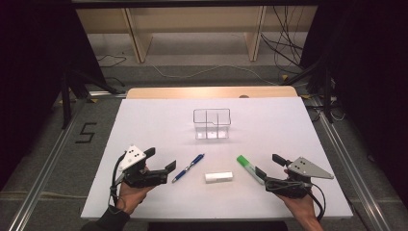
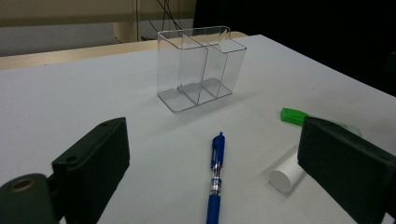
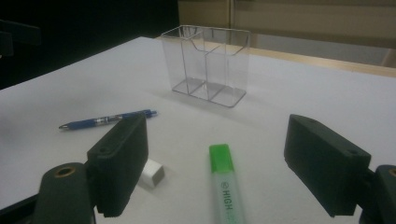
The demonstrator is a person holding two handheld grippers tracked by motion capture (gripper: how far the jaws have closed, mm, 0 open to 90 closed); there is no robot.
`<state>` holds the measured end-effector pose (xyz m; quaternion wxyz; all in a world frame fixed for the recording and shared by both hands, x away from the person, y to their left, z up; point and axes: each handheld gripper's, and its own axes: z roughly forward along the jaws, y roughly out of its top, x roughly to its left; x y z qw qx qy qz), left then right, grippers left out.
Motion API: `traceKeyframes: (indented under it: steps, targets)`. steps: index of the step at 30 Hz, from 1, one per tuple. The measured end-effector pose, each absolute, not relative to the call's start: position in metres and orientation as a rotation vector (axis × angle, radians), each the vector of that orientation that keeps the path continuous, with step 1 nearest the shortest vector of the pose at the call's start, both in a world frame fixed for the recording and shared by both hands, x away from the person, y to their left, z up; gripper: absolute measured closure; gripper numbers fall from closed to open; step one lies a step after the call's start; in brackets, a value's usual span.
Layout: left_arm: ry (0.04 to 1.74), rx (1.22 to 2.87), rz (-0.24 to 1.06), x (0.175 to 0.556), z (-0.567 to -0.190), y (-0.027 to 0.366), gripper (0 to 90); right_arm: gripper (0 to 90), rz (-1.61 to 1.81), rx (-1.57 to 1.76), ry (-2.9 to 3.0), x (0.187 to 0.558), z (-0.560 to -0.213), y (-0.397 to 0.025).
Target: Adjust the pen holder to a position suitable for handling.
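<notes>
Your worktop (image 1: 144, 144) is a white sheet with everything laid out ahead of you. At twelve o'clock, well back from your hands, stands the clear organiser (image 1: 211, 123), upright, split into compartments and holding nothing.

Your left tool (image 1: 159, 166) rests at about eight o'clock with its jaws spread apart and nothing between them. Your right tool (image 1: 269, 166) sits at four o'clock, likewise spread and holding nothing.

The green highlighter (image 1: 249, 169) lies flat just off the tip of your right tool, its green cap pointing toward eleven o'clock; in the right gripper view it (image 3: 226, 184) runs straight up between the jaws. The blue pen (image 1: 188, 168) lies just beyond your left tool, tip end toward you, angled toward one o'clock; in the left gripper view it (image 2: 216, 172) sits between the jaws. The white eraser (image 1: 219, 177) lies at six o'clock between the pen and the highlighter, apart from both.

The risks, as I judge them: both pen and highlighter are round and smooth, so closing off-centre could roll them away or squirt them out. The organiser looks light; catching its rim while lowering something in could tip or slide it. Reaching inward with both tools together could knock the eraser.
</notes>
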<state>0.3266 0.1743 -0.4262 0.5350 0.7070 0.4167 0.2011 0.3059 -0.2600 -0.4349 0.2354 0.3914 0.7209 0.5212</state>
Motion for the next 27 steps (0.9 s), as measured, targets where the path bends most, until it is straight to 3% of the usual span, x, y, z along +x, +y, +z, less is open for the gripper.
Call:
traceKeyframes:
  steps: [27]
  targets:
    - [1.024, 1.662, 0.506, 0.328, -0.426, 0.177, 8.8, 29.7, 1.391, 1.108, 1.933, 0.324, -0.425, -0.262]
